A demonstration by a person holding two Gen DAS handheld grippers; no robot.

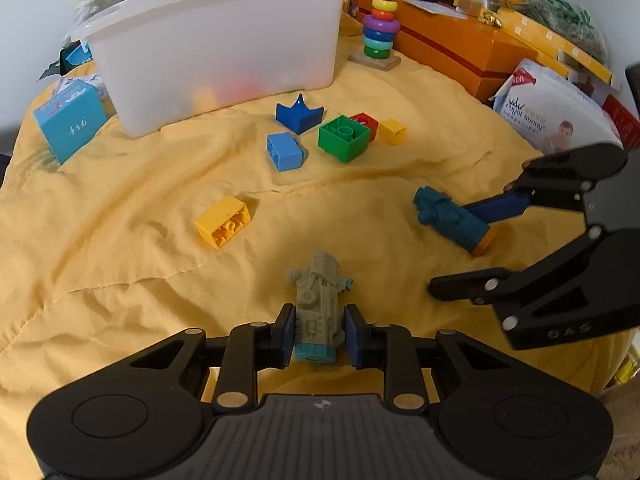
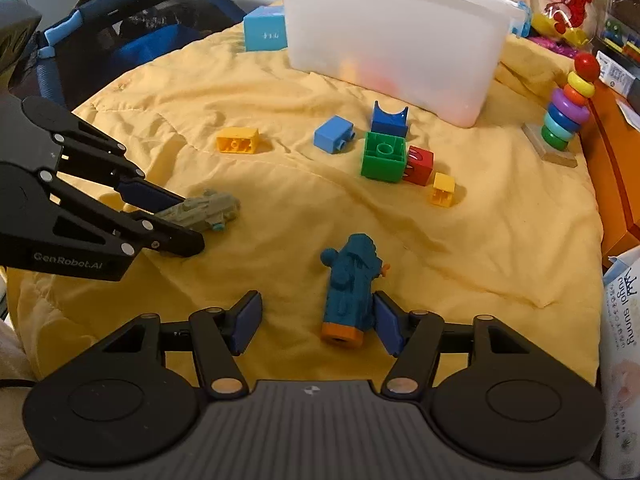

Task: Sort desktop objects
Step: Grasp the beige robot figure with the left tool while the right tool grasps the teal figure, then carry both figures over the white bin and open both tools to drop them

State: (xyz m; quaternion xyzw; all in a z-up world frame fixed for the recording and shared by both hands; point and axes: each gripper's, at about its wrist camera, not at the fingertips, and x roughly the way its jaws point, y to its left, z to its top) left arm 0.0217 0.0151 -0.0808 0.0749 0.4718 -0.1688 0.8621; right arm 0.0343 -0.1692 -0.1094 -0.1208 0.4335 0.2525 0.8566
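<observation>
Bare cloth [image 1: 120, 240] (blocks [image 1: 343, 138] beyond)

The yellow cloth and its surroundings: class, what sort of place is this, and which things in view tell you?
Probably a home play area or child's room: toy blocks like the green block, a ring-stacking toy and a white storage bin on a yellow cloth.

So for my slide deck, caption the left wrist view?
Left gripper straddles a grey toy spaceship on yellow cloth, white bin beyond.

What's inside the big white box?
Through the cloudy wall of the white box, only blurry orange and red patches show near the bottom. What they are cannot be told, and the rest is hidden.
</observation>
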